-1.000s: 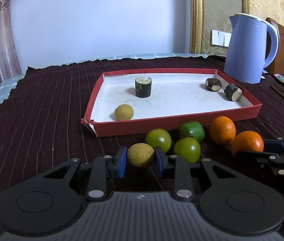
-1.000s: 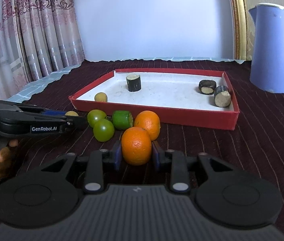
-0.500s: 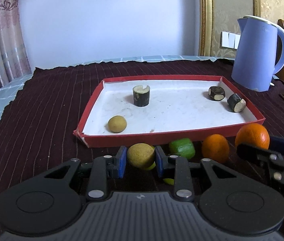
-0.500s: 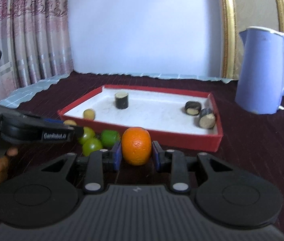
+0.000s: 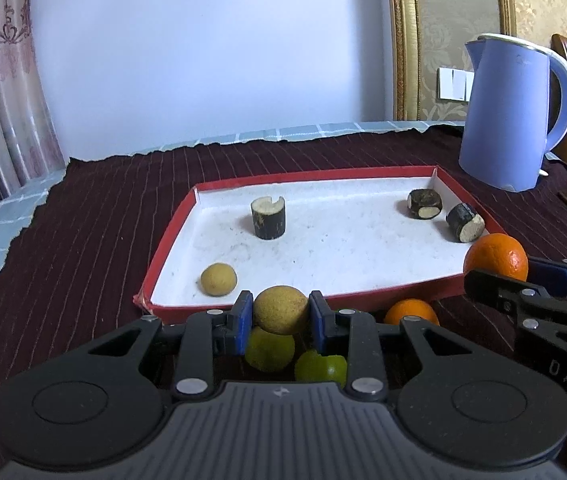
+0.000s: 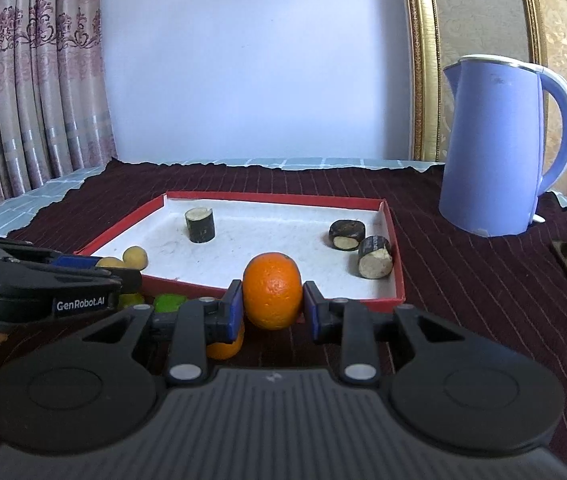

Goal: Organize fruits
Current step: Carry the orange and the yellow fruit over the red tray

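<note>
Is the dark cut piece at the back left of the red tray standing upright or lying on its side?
Upright. The dark piece stands on one flat end on the tray floor, its pale notched cut face pointing up.

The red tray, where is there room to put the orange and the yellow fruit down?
The red tray has a wide bare white patch in its middle, between the upright log piece, the small yellow fruit near the front left, and the two log pieces at the right wall. The cloth in front of the tray is crowded with loose fruit.
</note>
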Tool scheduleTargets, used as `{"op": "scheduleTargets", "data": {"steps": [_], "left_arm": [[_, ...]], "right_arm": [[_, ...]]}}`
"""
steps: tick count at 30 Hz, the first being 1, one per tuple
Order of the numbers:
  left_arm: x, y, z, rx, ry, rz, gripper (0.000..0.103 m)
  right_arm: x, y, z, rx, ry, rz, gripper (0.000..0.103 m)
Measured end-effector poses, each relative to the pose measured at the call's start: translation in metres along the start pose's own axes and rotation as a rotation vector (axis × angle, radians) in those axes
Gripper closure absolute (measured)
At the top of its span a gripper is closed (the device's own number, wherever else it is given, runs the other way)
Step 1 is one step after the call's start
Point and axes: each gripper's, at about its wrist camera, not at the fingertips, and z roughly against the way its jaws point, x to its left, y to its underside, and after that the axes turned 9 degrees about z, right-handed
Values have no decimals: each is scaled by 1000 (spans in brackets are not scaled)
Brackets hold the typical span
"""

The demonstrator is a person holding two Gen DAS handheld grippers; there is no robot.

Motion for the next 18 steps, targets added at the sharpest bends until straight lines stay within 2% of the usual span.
{"op": "scheduleTargets", "data": {"steps": [18], "left_arm": [[-13,-15,-15,18,-37,-19,74]], "right_arm": [[-5,-10,-5,-10,16,25,74]]}}
